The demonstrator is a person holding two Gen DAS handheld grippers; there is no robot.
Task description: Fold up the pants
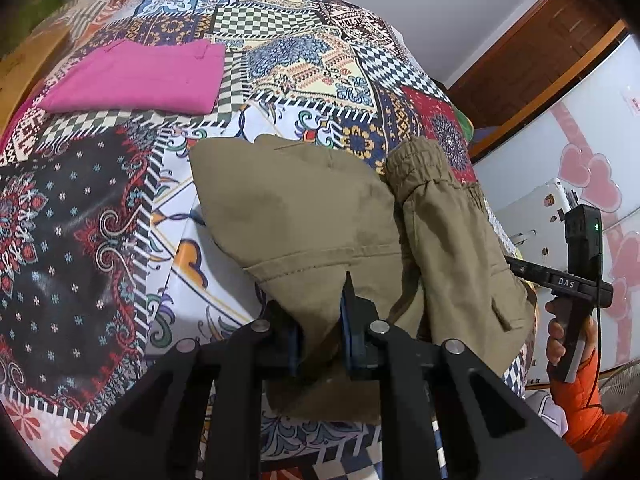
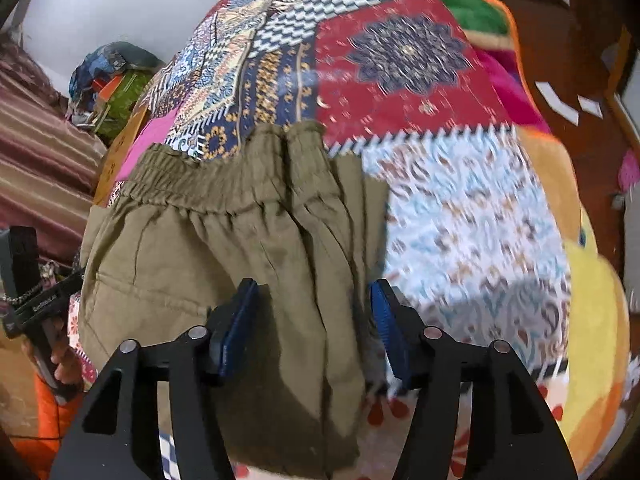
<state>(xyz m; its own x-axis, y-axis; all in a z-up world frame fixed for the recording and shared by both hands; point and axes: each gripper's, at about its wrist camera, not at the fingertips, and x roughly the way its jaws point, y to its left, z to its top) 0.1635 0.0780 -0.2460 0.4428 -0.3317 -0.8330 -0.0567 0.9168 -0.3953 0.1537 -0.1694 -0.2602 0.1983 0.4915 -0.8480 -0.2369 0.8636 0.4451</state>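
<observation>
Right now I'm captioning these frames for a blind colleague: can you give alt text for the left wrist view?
The left gripper is pinching a fold of olive-khaki pants lying on a patchwork bedspread. A folded pink garment rests farther back, and the right gripper, held in a hand, is at the right edge.

The brown-green pants [image 1: 304, 216] lie bunched on the colourful bed cover, stretchy waistband at the far end.
</observation>
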